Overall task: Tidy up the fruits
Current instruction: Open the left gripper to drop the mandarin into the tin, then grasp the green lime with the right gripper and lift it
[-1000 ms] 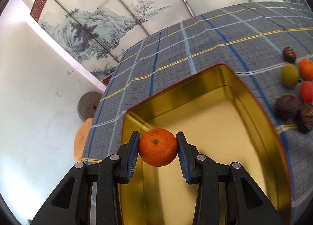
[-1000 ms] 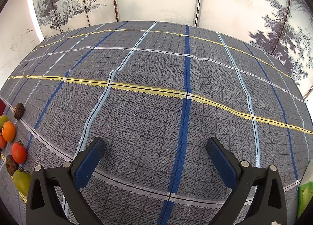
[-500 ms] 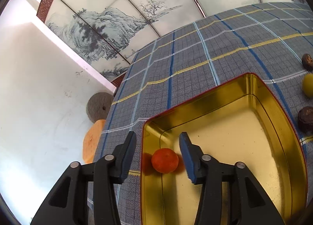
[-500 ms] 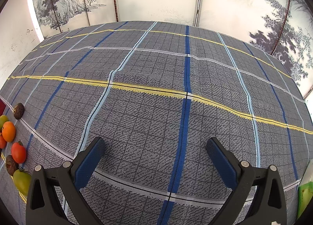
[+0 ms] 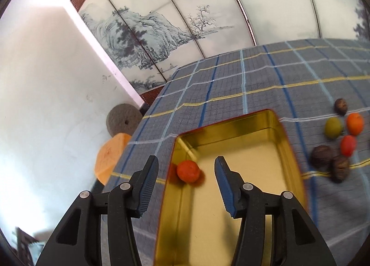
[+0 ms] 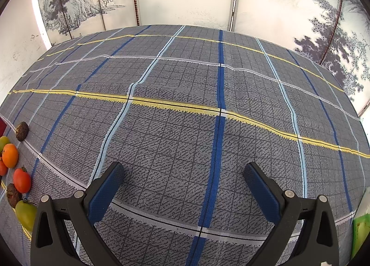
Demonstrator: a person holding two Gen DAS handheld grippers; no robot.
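A gold tin tray (image 5: 286,141) lies on the plaid tablecloth. A small orange (image 5: 188,171) sits inside it near the left wall. My left gripper (image 5: 186,171) is open and empty, raised above that orange. To the right of the tray lie loose fruits: an orange (image 5: 355,123), a green fruit (image 5: 333,128), a red tomato (image 5: 348,145) and dark brown fruits (image 5: 322,156). My right gripper (image 6: 183,174) is open and empty over bare cloth; the same fruits show at its far left, with an orange (image 6: 10,155) and a red tomato (image 6: 22,180).
The table's left edge drops off beside the tray; below it stand a grey round stone (image 5: 123,120) and an orange cushion (image 5: 111,157). A painted screen (image 5: 185,18) stands behind the table. A green packet (image 6: 360,236) shows at the right edge.
My left gripper let go of the orange, which now rests in the tray, then opened wider and pulled up and back. The right gripper has not moved.
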